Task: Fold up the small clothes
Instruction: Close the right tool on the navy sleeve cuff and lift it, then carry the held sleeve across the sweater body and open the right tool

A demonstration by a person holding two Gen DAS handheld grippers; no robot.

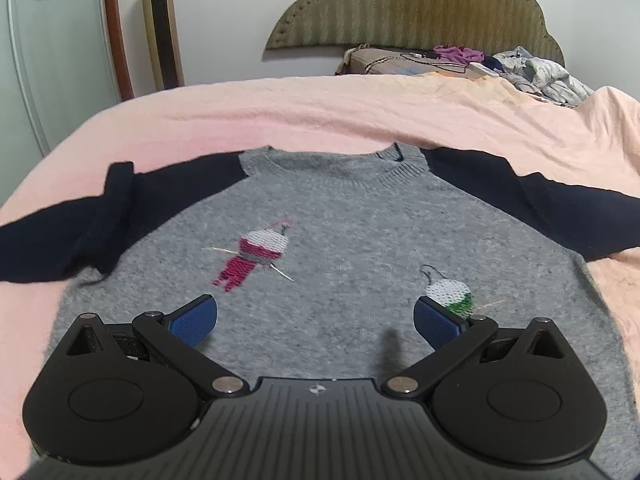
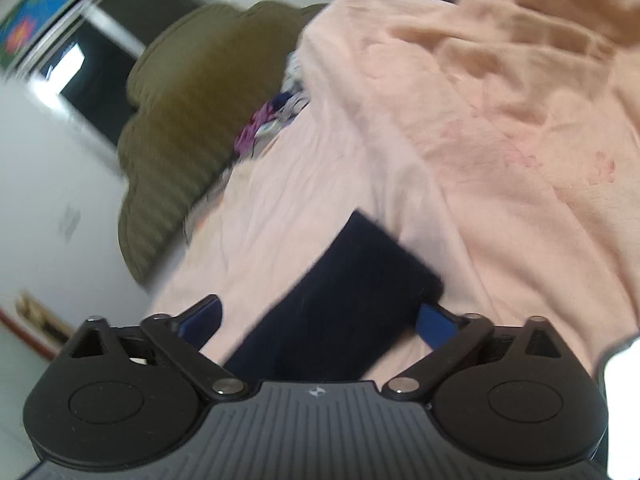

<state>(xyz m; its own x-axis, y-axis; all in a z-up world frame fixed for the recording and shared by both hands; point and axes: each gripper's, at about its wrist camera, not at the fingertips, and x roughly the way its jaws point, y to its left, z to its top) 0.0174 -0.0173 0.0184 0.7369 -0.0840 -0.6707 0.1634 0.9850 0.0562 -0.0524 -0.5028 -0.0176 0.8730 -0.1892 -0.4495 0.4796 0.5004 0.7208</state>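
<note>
A small grey knit sweater [image 1: 340, 220] with navy sleeves lies flat, front up, on the pink bed cover [image 1: 320, 108], neck toward the headboard. Its left sleeve [image 1: 60, 240] is spread out with the cuff folded back, and its right sleeve [image 1: 560, 208] stretches out to the right. My left gripper [image 1: 316, 308] hovers open over the sweater's lower chest with nothing between its blue pads [image 1: 192, 320]. In the tilted, blurred right wrist view, my right gripper [image 2: 320, 308] stands wide open with the end of a navy sleeve [image 2: 352, 272] lying between its fingers, not pinched.
An olive padded headboard [image 1: 420, 8] stands at the far end of the bed, with a pile of loose clothes [image 1: 540, 72] and cables in front of it. A tall gold appliance [image 1: 160, 28] stands by the wall at left. Rumpled pink cover [image 2: 500, 120] rises to the right.
</note>
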